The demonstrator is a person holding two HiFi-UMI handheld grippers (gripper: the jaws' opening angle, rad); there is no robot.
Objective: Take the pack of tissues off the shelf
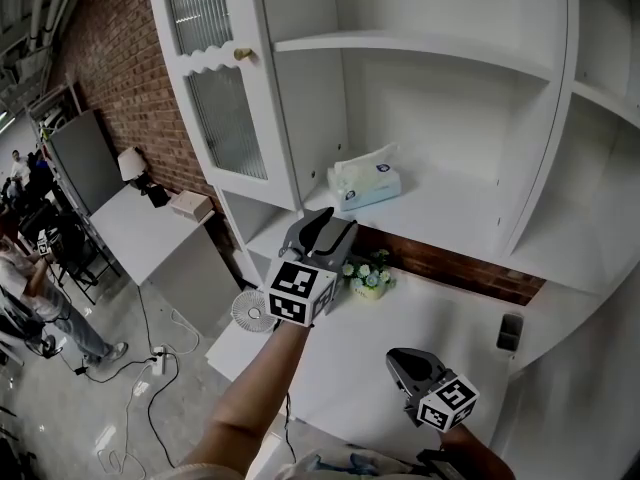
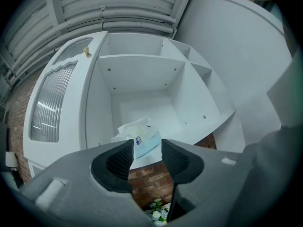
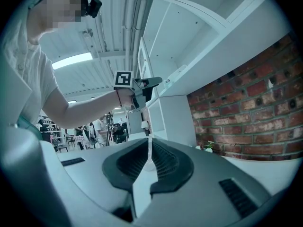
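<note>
Aiming my left hand-held gripper (image 1: 328, 230), jaws apart and empty, at the pack of tissues (image 1: 365, 183) lying untouched on the shelf (image 1: 450, 210); grasping and lifting remain. My right hand-held gripper (image 1: 403, 360) hangs closed.

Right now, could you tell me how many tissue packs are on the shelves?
1: the pack of tissues lies on the white shelf, ahead of the left gripper.

Even, cool overhead light with soft shadows; both gripper views bulge fisheye-round inside dark vignetted corners.
</note>
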